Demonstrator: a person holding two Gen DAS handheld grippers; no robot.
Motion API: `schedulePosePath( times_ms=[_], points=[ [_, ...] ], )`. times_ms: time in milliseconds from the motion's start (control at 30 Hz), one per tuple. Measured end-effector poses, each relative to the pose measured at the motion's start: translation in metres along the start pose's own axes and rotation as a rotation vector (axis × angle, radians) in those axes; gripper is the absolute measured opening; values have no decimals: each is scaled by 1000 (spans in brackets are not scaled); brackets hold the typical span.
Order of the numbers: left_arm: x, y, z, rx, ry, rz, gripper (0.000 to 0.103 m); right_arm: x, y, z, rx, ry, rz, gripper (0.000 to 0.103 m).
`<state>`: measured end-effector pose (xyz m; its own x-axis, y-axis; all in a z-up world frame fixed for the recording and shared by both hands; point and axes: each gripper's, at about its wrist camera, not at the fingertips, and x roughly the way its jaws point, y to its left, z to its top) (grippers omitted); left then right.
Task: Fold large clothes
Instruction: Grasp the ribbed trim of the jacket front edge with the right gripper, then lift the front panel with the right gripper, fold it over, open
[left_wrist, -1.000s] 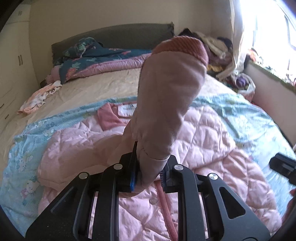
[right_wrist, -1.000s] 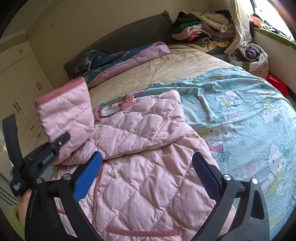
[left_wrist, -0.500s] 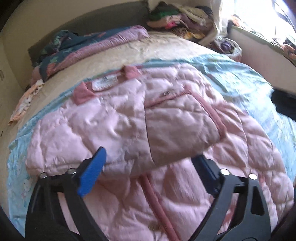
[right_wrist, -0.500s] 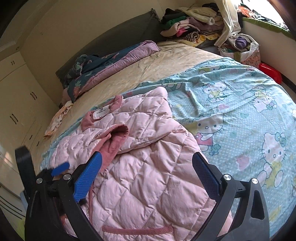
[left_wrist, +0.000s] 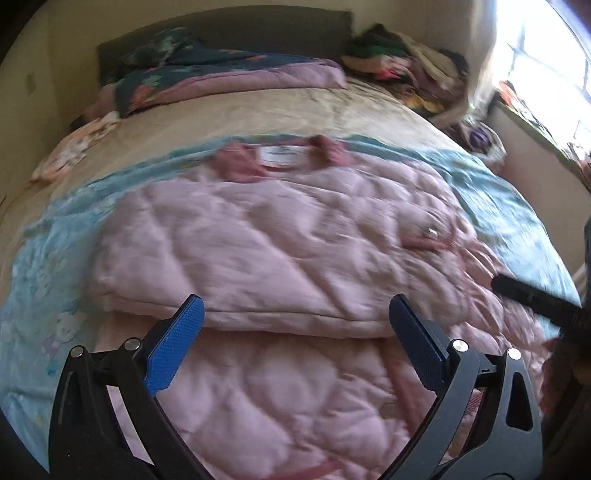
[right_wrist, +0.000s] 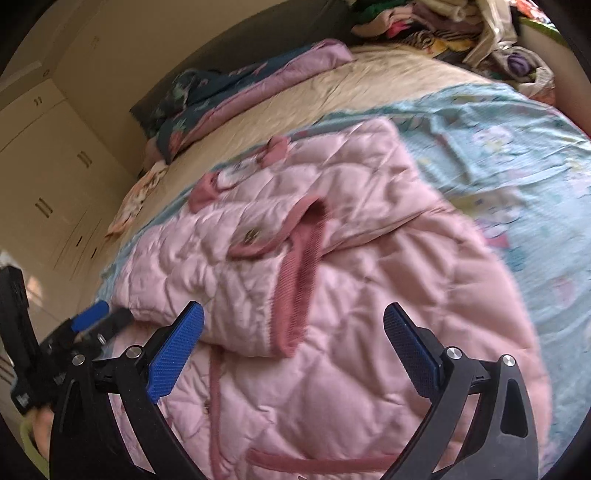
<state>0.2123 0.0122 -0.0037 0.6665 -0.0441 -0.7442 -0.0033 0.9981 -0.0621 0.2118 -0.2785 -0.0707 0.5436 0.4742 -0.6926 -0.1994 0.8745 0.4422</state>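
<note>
1. While both pairs of tongs hang over the bed (left_wrist: 258, 110), the pink quilted jacket (left_wrist: 280, 236) lies spread on the light blue cartoon-print blanket (right_wrist: 498, 147) just ahead of and under them.
2. The left tongs (left_wrist: 293, 343) have just been opening and now stand wide apart, with nothing pressed by the blue pads; the jacket lies below the gap, not gripped.
3. Just ahead of the left tongs, a sleeve (left_wrist: 240, 266) is folded across the jacket's body, its lower edge running from one pad to the other.
4. Beyond that fold, at the far end of the jacket, sit the darker pink collar (left_wrist: 240, 170) and a white label (left_wrist: 282, 155).
5. The right tongs (right_wrist: 293, 345) are also spread wide and hold nothing.
6. Just ahead of the right tongs, between the pads, the sleeve's ribbed cuff (right_wrist: 295, 280) lies on the jacket's front, with a snap button (right_wrist: 251, 234) just beyond it.
7. To the left of the right tongs, the left tongs appear in the right wrist view at the jacket's edge, blurred.
8. Far ahead of both tongs, a dark floral and purple quilt (left_wrist: 207, 77) lies at the headboard, and a heap of clothes (left_wrist: 406, 62) sits to the far right.
9. Left of the right tongs stands a cream wardrobe (right_wrist: 48, 177).
</note>
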Motion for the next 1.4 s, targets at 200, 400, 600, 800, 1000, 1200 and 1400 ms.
schedulePosePath(
  times_ms=[200,400,600,800,1000,1200,1400],
  points=[
    [-11,53,4,-106,-27,50,94,33,8,-1,61,52,55,97],
    [-21,88,3,-181,-55,66,94,60,7,0,126,91,78,98],
    [-18,109,-5,-247,-55,67,94,69,10,-1,124,65,65,85],
    [-14,121,-11,-294,-53,56,94,69,6,-1,102,39,68,40],
    [-16,125,-6,-303,-64,55,94,52,32,4,-56,-18,62,19],
    [-18,127,3,-303,-82,59,94,16,76,28,-261,-122,68,15],
    [-16,127,15,-292,-94,57,94,-28,110,84,-430,-249,95,15]
  ],
)
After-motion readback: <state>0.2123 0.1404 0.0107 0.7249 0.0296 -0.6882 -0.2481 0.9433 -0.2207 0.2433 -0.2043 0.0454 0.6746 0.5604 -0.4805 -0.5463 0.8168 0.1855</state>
